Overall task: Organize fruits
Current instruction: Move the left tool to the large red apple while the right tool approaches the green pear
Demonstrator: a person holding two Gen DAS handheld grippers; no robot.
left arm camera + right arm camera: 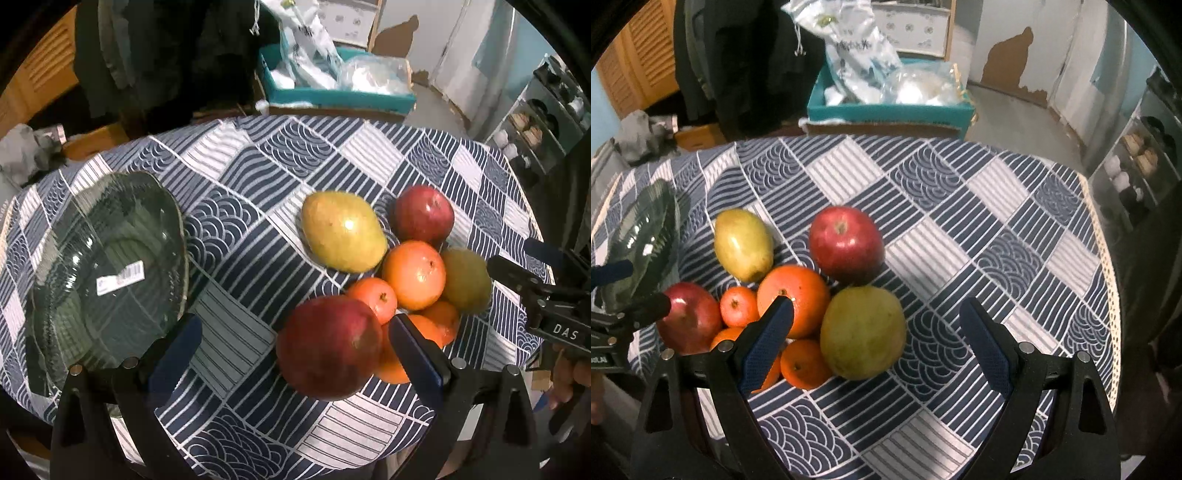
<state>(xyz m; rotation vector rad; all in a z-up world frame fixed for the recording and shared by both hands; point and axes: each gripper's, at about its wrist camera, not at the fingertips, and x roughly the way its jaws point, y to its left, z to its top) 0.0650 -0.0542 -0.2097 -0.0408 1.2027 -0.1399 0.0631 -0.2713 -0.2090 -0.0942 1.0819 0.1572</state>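
On the counter, draped in blue-and-white patterned cloth, the fruits lie in a touching cluster well apart from the empty dark green glass plate. The left hand-held gripper hangs wide open and empty, the nearest dark red apple between its fingers. The right hand-held gripper, equally open and empty, frames the greenish-yellow pear. Judging by this, closing squarely across the apple's widest part should avoid nudging the small orange tangerine beside it.

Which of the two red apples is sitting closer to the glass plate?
The near red apple, at the plate-side end of the fruit cluster, between the left gripper's open fingers. The far red apple lies beyond the yellow-green pear, farther from the glass plate.
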